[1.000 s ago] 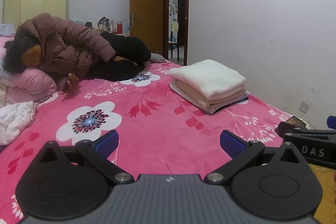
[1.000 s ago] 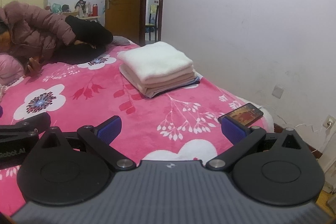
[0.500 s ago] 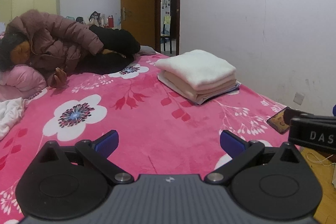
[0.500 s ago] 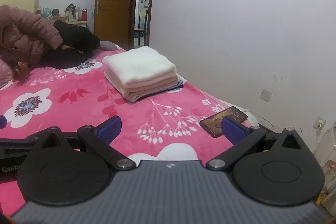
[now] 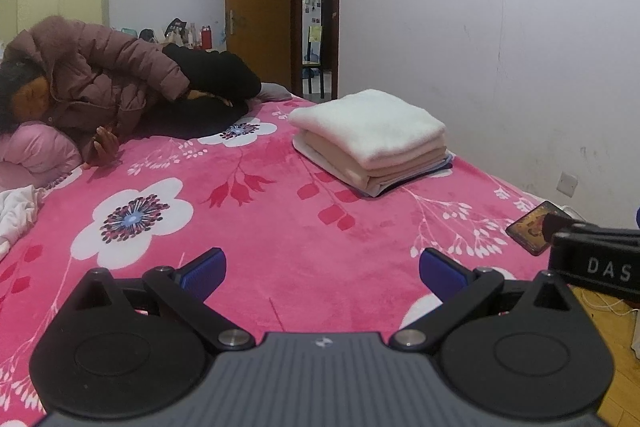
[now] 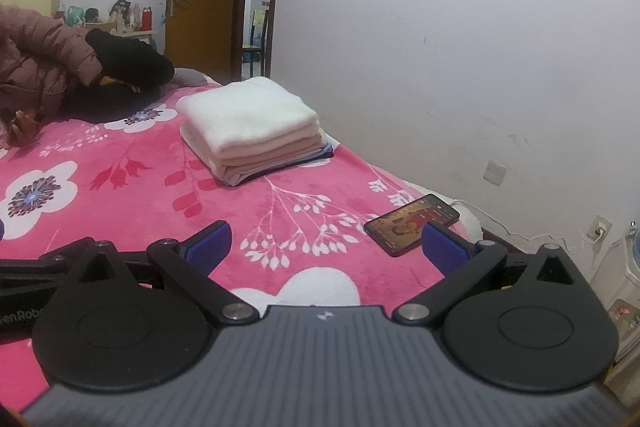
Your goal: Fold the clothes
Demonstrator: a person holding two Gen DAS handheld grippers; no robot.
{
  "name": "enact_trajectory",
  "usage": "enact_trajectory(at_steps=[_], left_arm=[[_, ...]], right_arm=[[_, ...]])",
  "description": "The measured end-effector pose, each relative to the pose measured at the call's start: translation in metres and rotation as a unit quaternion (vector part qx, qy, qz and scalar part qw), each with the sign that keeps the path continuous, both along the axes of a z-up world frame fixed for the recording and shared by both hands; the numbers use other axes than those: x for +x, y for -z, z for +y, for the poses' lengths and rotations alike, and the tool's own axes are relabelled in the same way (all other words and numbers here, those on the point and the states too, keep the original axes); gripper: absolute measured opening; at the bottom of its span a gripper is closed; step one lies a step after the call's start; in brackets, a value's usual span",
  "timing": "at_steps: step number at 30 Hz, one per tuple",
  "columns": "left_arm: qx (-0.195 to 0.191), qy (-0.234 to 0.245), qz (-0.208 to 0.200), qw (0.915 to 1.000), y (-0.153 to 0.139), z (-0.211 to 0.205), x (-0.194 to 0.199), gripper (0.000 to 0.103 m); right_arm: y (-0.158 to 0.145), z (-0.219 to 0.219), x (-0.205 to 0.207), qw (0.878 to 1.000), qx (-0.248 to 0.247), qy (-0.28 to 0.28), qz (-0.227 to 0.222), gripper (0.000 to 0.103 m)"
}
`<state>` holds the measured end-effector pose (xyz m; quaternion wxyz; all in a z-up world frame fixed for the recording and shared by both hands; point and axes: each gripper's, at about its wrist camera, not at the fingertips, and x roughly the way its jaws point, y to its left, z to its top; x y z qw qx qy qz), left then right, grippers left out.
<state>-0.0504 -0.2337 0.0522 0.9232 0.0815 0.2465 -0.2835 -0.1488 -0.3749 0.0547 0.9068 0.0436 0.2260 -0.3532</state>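
Observation:
A neat stack of folded clothes (image 5: 370,139) (image 6: 250,129), white on top and peach below, rests on the pink floral bed (image 5: 256,227) (image 6: 140,183) near the wall. Loose white cloth (image 5: 16,215) lies at the bed's left edge. My left gripper (image 5: 322,269) hovers open above the blanket with nothing between its blue pads. My right gripper (image 6: 326,247) is open too, empty, well short of the stack. Part of the right gripper shows at the right edge of the left wrist view.
A person in a brown puffer jacket (image 5: 96,87) (image 6: 40,59) lies across the far side of the bed. A phone (image 6: 412,223) (image 5: 530,229) with a lit screen lies near the bed's right edge. The white wall (image 6: 460,47) runs close along the right.
Both grippers have pulled back and turned right, so the folded stack looks farther off and the phone has come into view. Both stayed open and empty.

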Motion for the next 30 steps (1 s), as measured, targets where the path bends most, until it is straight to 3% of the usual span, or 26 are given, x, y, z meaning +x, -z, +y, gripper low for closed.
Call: enact_trajectory(at_steps=[1,30], left_arm=[[0.0,-0.001,0.0,1.0,0.0,0.0,0.0,0.103],[-0.004,-0.018,0.002,0.9998,-0.002,0.014,0.004,0.103]], right_arm=[[0.0,0.0,0.0,1.0,0.0,-0.001,0.0,0.102],[0.0,0.013,0.011,1.0,-0.009,-0.024,0.012,0.102]])
